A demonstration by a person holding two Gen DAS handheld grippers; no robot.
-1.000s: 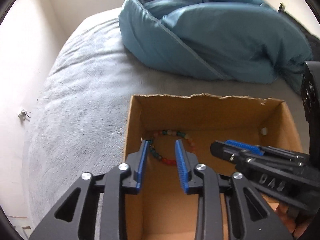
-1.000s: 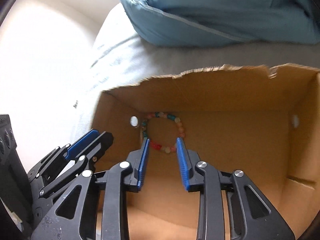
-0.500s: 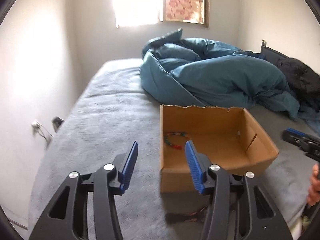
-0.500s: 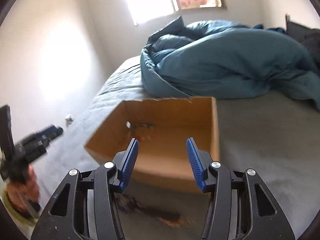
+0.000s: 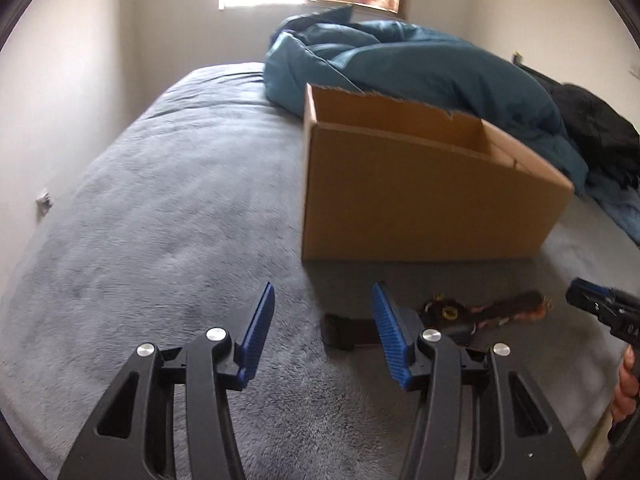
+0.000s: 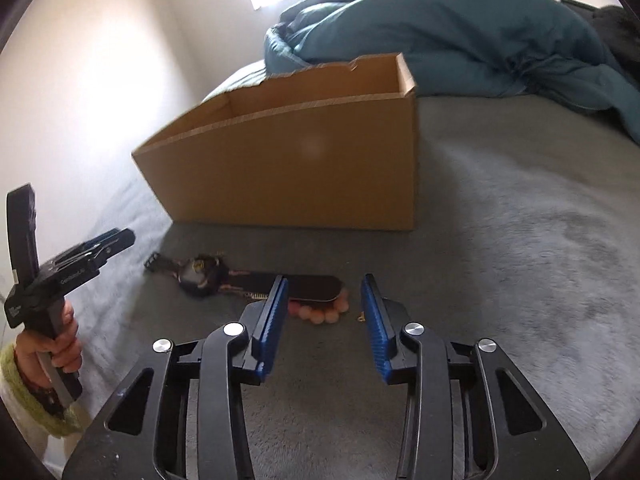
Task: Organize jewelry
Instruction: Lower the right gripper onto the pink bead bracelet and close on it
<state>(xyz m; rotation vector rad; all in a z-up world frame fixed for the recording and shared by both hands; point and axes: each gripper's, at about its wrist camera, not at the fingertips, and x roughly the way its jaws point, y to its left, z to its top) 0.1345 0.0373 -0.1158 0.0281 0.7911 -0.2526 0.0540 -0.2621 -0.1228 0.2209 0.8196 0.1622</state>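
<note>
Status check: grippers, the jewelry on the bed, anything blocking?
Left gripper open, empty. Right gripper empty, fingers closing, nothing between them. Watch and pink bead bracelet lie on the bed in front of the cardboard box. Nothing blocking.

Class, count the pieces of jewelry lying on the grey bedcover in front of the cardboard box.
2 visible: a dark-strapped wristwatch before the brown cardboard box, and a pink bead bracelet partly under the strap's end. Others may be hidden beneath or inside the box.

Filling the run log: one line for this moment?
left gripper: open, empty | right gripper: closing, empty | black-strapped watch: on grey blanket | brown cardboard box: behind
</note>
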